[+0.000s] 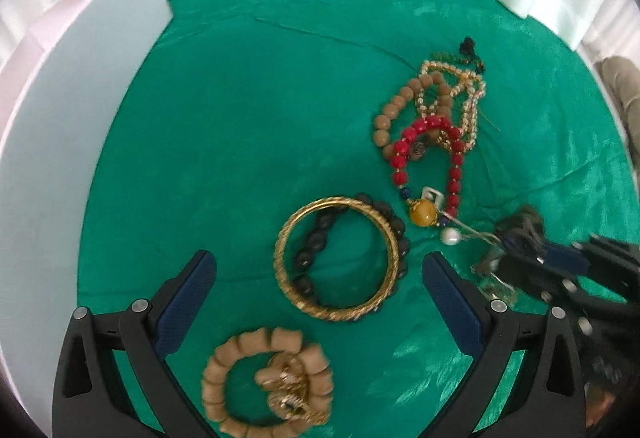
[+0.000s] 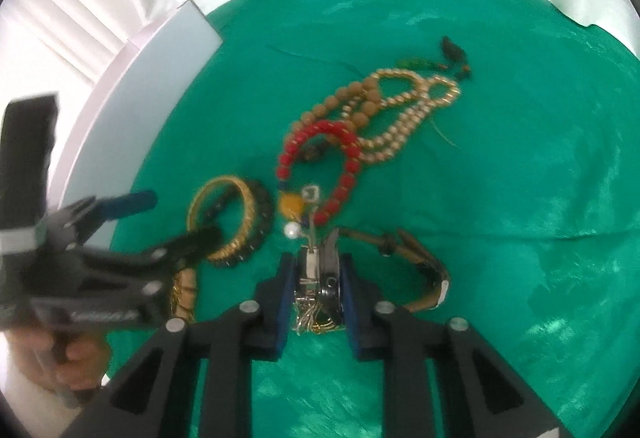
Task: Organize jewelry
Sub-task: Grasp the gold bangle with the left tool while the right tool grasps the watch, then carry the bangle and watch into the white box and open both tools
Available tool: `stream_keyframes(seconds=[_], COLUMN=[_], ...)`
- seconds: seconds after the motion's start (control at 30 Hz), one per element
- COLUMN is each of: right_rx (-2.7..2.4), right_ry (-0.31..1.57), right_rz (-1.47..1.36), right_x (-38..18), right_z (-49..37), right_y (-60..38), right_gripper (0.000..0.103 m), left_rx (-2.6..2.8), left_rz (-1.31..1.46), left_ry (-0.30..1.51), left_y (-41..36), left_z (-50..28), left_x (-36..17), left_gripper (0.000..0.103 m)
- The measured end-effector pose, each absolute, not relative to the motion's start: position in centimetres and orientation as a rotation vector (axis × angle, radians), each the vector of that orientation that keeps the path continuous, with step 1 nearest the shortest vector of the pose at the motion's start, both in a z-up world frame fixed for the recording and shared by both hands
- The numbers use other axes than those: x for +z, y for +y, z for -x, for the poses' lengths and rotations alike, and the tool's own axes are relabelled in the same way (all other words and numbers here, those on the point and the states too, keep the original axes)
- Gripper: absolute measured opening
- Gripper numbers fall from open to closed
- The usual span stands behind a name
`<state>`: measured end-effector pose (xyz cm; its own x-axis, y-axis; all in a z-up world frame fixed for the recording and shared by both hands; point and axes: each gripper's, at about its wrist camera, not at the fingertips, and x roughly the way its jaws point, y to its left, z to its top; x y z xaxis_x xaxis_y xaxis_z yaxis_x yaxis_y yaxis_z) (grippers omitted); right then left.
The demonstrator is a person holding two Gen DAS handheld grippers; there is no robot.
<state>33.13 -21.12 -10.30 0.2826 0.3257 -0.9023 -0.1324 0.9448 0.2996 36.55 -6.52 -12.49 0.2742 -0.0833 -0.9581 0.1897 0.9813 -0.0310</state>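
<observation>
Right tool [image 2: 314, 288] clamped on small metal jewelry cluster [image 2: 318, 278] at near edge of green worktop [image 2: 520, 157], likely lifting it clear of tangle. Left tool [image 1: 320, 278] spread wide over gold bangle [image 1: 338, 258] (empty, seemingly lining up next pick). Red bead bracelet [image 1: 430, 161] lies beyond.

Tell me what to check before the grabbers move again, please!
1. Right gripper closed on the small tangle of silver and gold chains and clasps: ok, pads press on both sides.
2. Tangle free of other pieces: cannot tell; a thin wire runs toward the white pearl and the red bead bracelet.
3. Left gripper open: ok, jaws stand wide.
4. Gold bangle between the left fingers: ok, untouched yet.
5. Bangle separate from the dark bead bracelet: not ok, they overlap.
6. Tan leather watch strap clear of the right gripper: ok.
</observation>
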Motion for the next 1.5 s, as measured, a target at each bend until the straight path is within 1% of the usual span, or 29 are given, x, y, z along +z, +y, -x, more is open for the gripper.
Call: stream_keyframes(seconds=[0.03, 0.1, 0.13, 0.17, 0.23, 0.3, 0.43, 0.67, 0.77, 0.8, 0.83, 0.87, 0.9, 1.07, 1.3, 1.5], right_rx=[0.305, 0.299, 0.293, 0.288, 0.282, 0.275, 0.273, 0.261, 0.240, 0.240, 0.238, 0.232, 0.220, 0.204, 0.224, 0.391], right_ry=[1.251, 1.254, 1.256, 1.262, 1.275, 1.296, 1.286, 1.292, 1.320, 1.325, 1.323, 1.314, 1.305, 1.246, 1.170, 1.071], right_rz=[-0.178, -0.178, -0.182, -0.191, -0.207, -0.239, -0.311, -0.234, -0.203, -0.187, -0.168, -0.159, -0.158, -0.126, -0.078, -0.077], right_x=[-10.1, -9.9, -9.9, -9.9, -10.2, -10.4, -10.1, -9.9, -10.9, -11.3, -11.3, -11.4, -11.3, -8.3, -2.7, 3.3], right_z=[-33.0, -32.3, -32.4, -32.3, -32.1, -31.9, -31.2, -31.4, -32.5, -32.9, -32.8, -33.0, -33.0, -32.5, -31.8, -31.6], right_y=[-21.3, -22.0, -22.0, -22.3, -23.0, -23.9, -25.6, -24.8, -23.4, -22.8, -22.7, -22.4, -22.3, -22.7, -22.8, -16.6], right_gripper=[0.022, 0.022, 0.022, 0.022, 0.022, 0.023, 0.024, 0.024, 0.024, 0.022, 0.015, 0.011, 0.011, 0.011, 0.011, 0.011], left_rx=[-0.175, -0.156, -0.154, -0.184, -0.187, -0.165, -0.158, -0.151, -0.146, -0.145, -0.144, -0.142, -0.138, -0.143, -0.143, -0.026], left_rz=[-0.108, -0.128, -0.126, -0.084, -0.029, -0.037, 0.008, 0.055, 0.040, 0.037, 0.035, 0.032, 0.030, 0.047, 0.106, 0.112], left_ry=[1.285, 1.299, 1.312, 1.326, 1.336, 1.314, 1.305, 1.302, 1.300, 1.300, 1.301, 1.303, 1.303, 1.291, 1.260, 1.139], left_y=[-6.9, -7.5, -7.6, -7.5, -7.2, -6.9, -5.5, -3.5, -3.2, -3.4, -3.1, -3.1, -2.9, -1.6, 0.8, 6.6], left_z=[-36.7, -36.9, -37.0, -37.2, -37.4, -37.3, -37.2, -36.3, -35.4, -35.4, -35.0, -34.8, -34.5, -33.2, -31.0, -29.6], left_x=[-12.7, -13.1, -13.4, -13.5, -13.3, -12.8, -11.6, -10.8, -10.8, -10.9, -10.8, -10.8, -10.6, -8.6, -3.6, 2.4], left_gripper=[0.101, 0.094, 0.079, 0.070, 0.070, 0.070, 0.070, 0.070, 0.070, 0.070, 0.070, 0.070, 0.070, 0.070, 0.070, 0.070])
